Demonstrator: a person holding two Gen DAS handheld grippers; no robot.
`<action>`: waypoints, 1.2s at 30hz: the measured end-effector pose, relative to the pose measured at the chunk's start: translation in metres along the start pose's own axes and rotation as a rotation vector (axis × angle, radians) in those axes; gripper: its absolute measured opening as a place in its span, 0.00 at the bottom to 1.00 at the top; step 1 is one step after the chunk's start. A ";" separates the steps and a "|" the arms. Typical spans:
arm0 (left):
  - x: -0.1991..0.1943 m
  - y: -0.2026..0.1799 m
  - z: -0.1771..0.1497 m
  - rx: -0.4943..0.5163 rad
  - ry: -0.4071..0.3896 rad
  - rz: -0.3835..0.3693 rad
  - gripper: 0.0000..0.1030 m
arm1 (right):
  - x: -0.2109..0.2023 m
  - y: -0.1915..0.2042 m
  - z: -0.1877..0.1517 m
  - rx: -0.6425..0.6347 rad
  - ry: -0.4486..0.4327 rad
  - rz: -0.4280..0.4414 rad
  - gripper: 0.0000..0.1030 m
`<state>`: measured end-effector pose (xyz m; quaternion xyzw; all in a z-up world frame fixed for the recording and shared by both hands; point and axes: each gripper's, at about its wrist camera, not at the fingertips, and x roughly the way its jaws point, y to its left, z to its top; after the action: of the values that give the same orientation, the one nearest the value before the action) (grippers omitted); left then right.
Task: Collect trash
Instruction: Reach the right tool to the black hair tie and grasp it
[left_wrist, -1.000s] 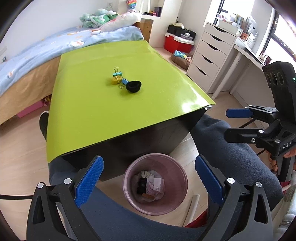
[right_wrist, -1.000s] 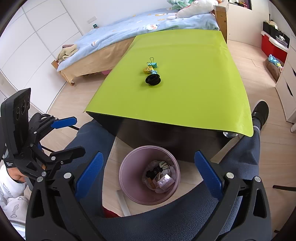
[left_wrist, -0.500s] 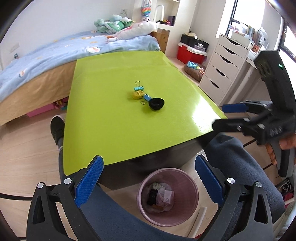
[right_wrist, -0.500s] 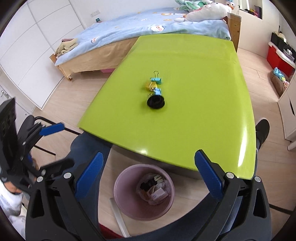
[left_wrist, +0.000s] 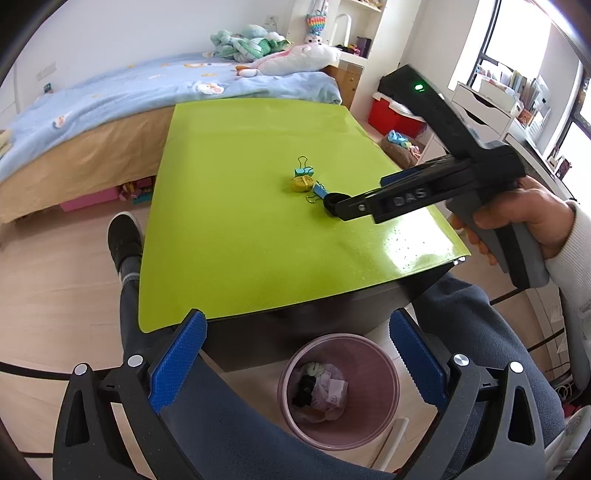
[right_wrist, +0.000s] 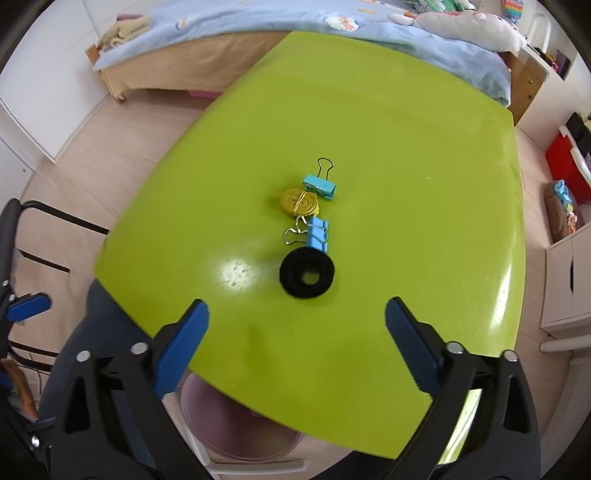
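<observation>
On the green table (right_wrist: 406, 155), clips line up lengthwise; right claw (right_wrist: 295, 332) narrowing, empty.

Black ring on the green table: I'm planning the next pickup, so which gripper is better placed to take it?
Right. The right gripper hangs open just short of the black ring; the left gripper hangs above the bin.

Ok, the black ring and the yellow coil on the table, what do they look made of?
Black ring: likely soft fabric or hook-and-loop tape wound into a roll; matte, fuzzy edge, no shine. Yellow coil: looks like flat tape or ribbon wound in visible spiral layers, dull finish, with a thin band across it. Neither can be confirmed from these views.
</observation>
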<state>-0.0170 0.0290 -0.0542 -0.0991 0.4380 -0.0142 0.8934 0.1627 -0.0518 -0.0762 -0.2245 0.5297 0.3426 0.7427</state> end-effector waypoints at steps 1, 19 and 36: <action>0.000 0.000 -0.001 -0.005 0.000 0.000 0.93 | 0.006 0.001 0.003 -0.007 0.017 -0.002 0.79; 0.001 0.009 -0.004 -0.043 0.009 -0.014 0.93 | 0.035 -0.003 0.014 -0.023 0.068 -0.015 0.33; 0.016 0.002 0.039 -0.024 0.016 -0.023 0.93 | -0.009 -0.021 -0.020 0.054 -0.043 0.027 0.28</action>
<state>0.0237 0.0354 -0.0439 -0.1145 0.4443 -0.0200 0.8883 0.1638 -0.0817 -0.0746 -0.1895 0.5258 0.3430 0.7550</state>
